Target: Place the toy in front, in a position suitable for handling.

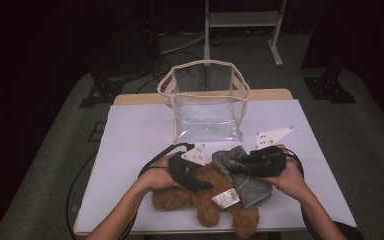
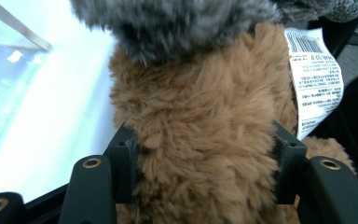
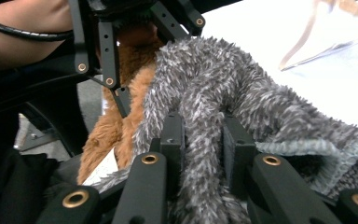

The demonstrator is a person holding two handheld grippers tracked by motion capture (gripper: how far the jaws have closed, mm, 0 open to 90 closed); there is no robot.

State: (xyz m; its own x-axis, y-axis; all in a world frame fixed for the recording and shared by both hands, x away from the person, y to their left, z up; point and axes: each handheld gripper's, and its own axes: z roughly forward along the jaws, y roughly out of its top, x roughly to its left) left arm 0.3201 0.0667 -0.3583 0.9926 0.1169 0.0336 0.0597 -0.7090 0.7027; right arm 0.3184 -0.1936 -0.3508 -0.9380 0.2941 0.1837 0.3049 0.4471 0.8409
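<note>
brown plush teddy bear [image 1: 205, 197] lying at the near middle of the white tabletop [image 1: 135, 135], partly wrapped in a grey fuzzy garment [image 1: 242, 175] that lies over its right, far side. a clear plastic tote bag with cream trim [image 1: 206, 102] stands upright and open-topped just beyond, well clear of the toy.

left tongs [image 1: 192, 176]: closed across a thick part of the bear, both pads sunk into the brown fur on either side, as the left gripper view [image 2: 205, 170] shows. right tongs [image 1: 252, 165]: pinching a rolled fold of the grey garment; in the right gripper view [image 3: 200, 140] the fold runs up between the two pads, which press it narrow.

handling, as judged: both items look light, soft and highly compressible; the fur gives under the pads, so a grip on a thick part of the bear is surer than one on the pile alone. the garment is limp and will drape and stretch, so it is best taken by a gathered fold or hem. the white printed care label [image 1: 225, 198] is too flimsy to hold by.

orientation: the bear lies flat, long axis running roughly left-far to right-near, legs toward the near edge; which way its face points cannot be told.
</note>
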